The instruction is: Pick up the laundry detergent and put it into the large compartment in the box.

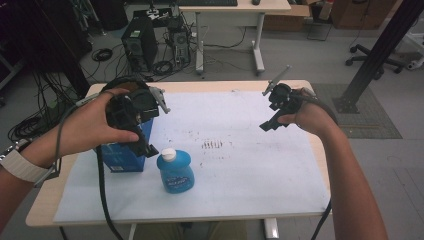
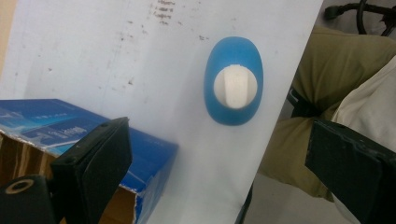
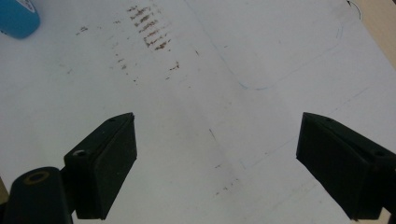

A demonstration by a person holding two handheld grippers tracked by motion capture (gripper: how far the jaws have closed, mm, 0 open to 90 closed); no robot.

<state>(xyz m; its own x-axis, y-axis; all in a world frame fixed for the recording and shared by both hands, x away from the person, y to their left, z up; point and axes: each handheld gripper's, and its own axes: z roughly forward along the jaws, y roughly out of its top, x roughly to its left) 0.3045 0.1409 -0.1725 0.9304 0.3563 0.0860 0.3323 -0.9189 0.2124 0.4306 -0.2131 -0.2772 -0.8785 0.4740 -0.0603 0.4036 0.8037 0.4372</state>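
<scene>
Both tools are hanging wide and empty: left tool (image 1: 145,131) hovering above the upright blue bottle (image 1: 175,171) beside a box (image 1: 122,155), right tool (image 1: 272,116) apart; grasping not yet begun.

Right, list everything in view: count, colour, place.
bottle: one, blue with white cap, upright at the table's near left.
box: one, blue cardboard, left of the bottle, top torn open.
paper sheet: one, white with brown smudges, covering most of the table.
table: one, light wood.
computer tower: one, black, on the floor beyond.
left gripper: black, open, above box and bottle.
right gripper: black, open, above bare paper.
</scene>
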